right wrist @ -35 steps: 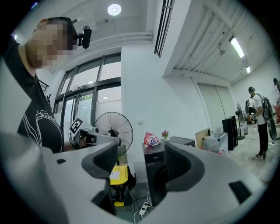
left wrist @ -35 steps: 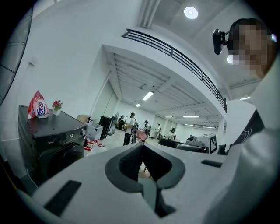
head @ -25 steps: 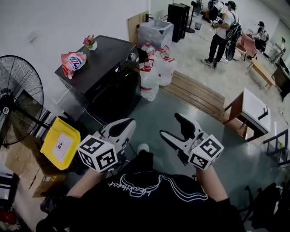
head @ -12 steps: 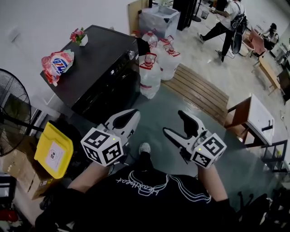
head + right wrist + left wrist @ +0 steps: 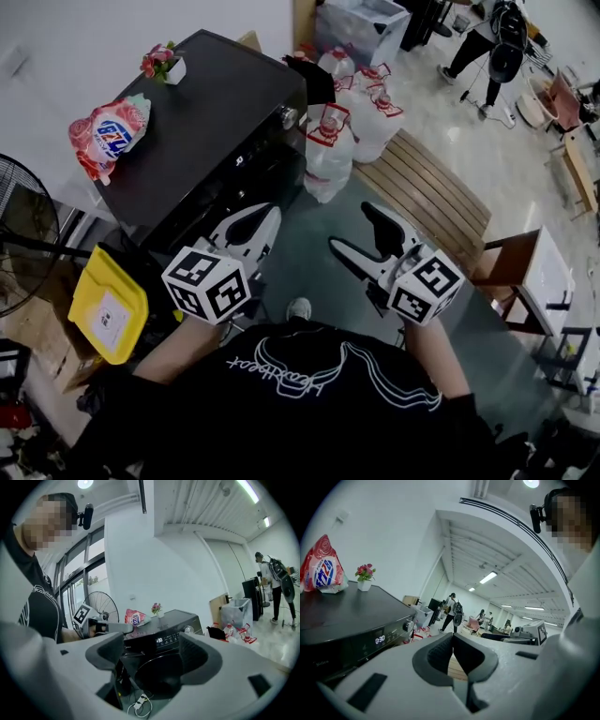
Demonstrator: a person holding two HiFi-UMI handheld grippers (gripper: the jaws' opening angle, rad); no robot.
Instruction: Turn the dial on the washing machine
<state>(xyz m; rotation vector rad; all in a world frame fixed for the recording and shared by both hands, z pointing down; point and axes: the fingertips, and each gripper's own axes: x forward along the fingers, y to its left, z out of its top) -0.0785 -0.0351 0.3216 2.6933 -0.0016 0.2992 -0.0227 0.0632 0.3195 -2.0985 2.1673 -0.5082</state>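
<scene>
Dial sits untouched on the washing machine at upper centre, flower pot holding pink blooms on top; left gripper clenched empty, right gripper released.

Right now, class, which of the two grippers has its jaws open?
The right gripper: its jaws stand wide apart, with the washing machine seen through the gap. The left gripper has its jaws closed together.

washing machine ahead of left gripper, ahead-left of right gripper; bag, flowers on top (bottles beside its dial end).
</scene>
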